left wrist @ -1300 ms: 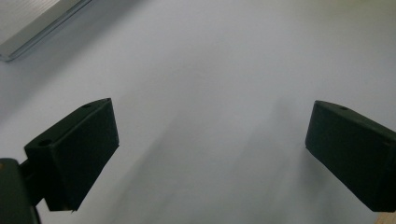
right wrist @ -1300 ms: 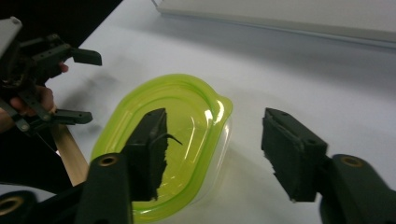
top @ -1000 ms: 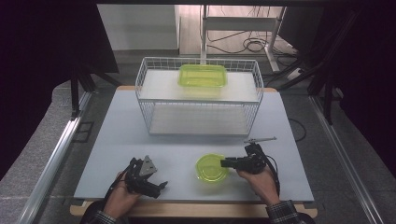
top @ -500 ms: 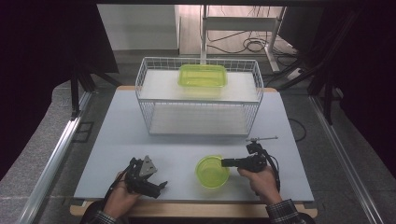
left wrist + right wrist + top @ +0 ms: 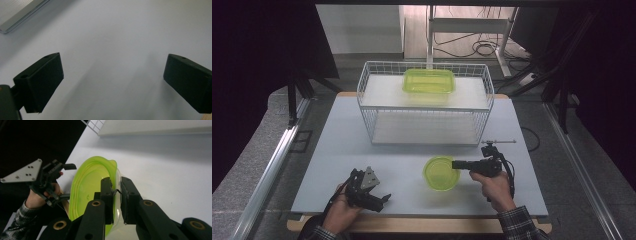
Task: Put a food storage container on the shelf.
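Two grippers work the near edge of the white table (image 5: 337, 145). At the left, the left gripper (image 5: 382, 200) rests low on the table with its jaws spread wide and nothing between them; the left gripper view shows bare tabletop between the two black pads (image 5: 42, 80), a detail too small to read from above. To its right, one round green bowl (image 5: 441, 173) sits on the table near the front edge. The right gripper (image 5: 455, 164) reaches it from the right, and its jaws have just closed on the bowl's rim. The right gripper view shows what the high view cannot: one pad inside the rim, one outside, the wall pinched between them. Farther back stands one wire basket (image 5: 367, 95) holding one rectangular green container (image 5: 428, 81).
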